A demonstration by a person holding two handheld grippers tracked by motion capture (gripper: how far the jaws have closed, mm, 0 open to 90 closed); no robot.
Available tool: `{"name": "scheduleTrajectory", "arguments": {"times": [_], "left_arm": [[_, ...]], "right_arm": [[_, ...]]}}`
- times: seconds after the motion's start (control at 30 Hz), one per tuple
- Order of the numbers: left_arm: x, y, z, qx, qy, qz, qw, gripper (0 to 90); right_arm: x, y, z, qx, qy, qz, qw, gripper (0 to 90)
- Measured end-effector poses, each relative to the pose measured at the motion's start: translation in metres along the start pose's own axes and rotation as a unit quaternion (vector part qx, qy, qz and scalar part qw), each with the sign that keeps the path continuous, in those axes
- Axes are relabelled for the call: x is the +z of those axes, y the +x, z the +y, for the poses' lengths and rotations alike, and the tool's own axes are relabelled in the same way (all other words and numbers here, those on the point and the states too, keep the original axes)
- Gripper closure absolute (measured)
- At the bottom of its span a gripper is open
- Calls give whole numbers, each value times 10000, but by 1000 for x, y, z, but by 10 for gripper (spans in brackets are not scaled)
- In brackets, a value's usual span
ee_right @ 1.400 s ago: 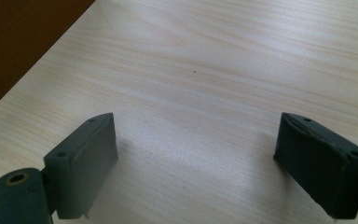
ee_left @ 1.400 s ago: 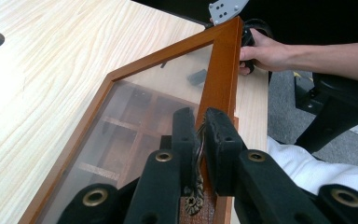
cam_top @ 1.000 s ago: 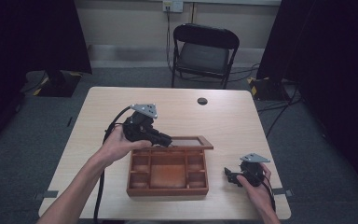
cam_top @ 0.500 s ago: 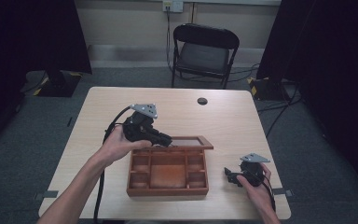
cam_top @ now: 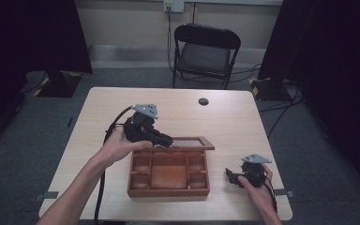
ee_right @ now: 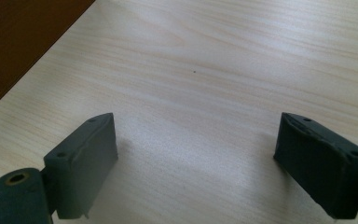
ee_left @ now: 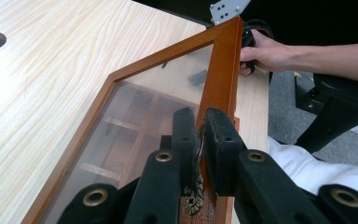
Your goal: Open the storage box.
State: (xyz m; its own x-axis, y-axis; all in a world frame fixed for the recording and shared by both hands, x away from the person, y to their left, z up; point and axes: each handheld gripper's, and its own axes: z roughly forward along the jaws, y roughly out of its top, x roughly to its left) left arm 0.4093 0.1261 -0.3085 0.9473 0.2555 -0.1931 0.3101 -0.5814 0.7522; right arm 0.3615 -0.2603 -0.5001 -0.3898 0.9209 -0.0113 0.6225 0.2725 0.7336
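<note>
Left gripper (ee_left: 199, 140) jaws clamped on what looks like a small brass pull on the glass-paned lid (ee_left: 168, 88), lid raised at the wooden compartment box's (cam_top: 168, 173) far edge, right gripper (ee_right: 205, 163) jaws wide apart, resting on the table (cam_top: 234, 117) right of the box.

1. Reddish-brown wooden box (cam_top: 168, 176), its glass-paned lid (ee_left: 168, 93) framed in the same warm wood.
2. Pale, fine-grained wooden table (cam_top: 234, 122).
3. Black left gripper (cam_top: 161, 139) topped by a grey plate.
4. Black right gripper (ee_right: 209, 168); black chair (cam_top: 204, 51); grey floor.
</note>
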Motion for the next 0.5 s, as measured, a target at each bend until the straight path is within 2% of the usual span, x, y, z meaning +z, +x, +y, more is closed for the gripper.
{"name": "scheduleTrajectory", "arguments": {"times": [0.5], "left_arm": [[0,-1,0,2,11,34,10000,827]], "right_arm": [[0,0,0,-1,0,0,10000,120]]}}
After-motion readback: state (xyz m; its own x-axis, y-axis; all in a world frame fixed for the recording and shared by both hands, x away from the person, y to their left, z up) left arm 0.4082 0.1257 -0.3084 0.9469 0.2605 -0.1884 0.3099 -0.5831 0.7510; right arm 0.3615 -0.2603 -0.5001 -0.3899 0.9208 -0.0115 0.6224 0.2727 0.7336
